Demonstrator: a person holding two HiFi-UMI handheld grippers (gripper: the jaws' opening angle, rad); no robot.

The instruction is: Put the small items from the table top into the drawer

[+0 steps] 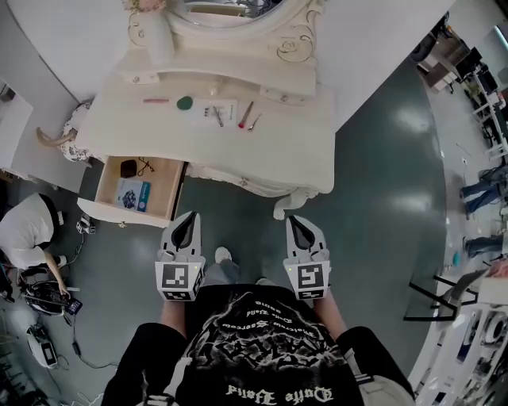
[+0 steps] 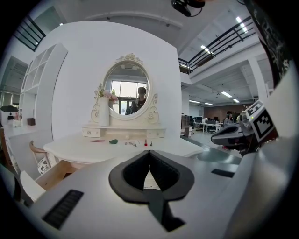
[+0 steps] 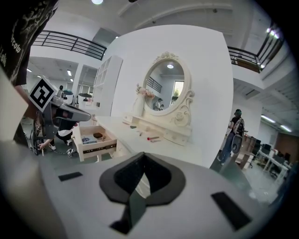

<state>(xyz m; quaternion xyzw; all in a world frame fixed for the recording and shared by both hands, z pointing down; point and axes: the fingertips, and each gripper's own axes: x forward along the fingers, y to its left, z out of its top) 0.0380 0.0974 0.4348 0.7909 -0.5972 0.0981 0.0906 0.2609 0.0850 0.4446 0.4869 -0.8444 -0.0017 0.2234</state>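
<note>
On the cream dressing table lie a pink stick, a green oval piece, a white card with a small tool, a red pen and a silver piece. Its left drawer stands pulled out, holding a black item, a blue booklet and a cable. My left gripper and right gripper hover over the floor in front of the table, both shut and empty. In the left gripper view the jaws meet, and in the right gripper view the jaws meet too.
A vase and an oval mirror stand at the table's back. A person crouches on the floor left of the drawer among cables. A patterned stool sits at the table's left end. A black frame stands far right.
</note>
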